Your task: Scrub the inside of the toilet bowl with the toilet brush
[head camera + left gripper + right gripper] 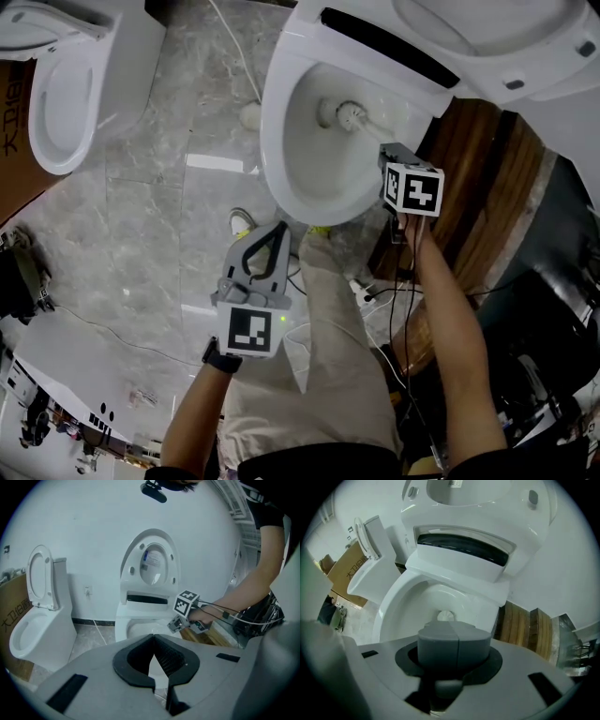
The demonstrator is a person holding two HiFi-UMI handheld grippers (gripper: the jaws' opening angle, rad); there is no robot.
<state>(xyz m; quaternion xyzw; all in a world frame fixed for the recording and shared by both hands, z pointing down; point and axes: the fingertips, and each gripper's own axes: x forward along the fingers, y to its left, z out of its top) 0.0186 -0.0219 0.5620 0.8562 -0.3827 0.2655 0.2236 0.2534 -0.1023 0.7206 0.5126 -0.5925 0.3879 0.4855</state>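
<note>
Grey marble floor [159,216], second toilet [66,94] at left. Right tongs [392,152] clamp toilet brush [352,114], head inside toilet bowl [279,141]. Left tongs [275,232] closed, empty, above floor. Only left gripper view shows raised lid [152,564]

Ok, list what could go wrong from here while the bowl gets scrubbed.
The right gripper is shut on the thin handle of the toilet brush, so hard strokes might twist it loose. Its head sits low in the toilet bowl; a quick lift could flick water out. Cables lie on the floor by the base, where drips or a foot could catch them.
</note>
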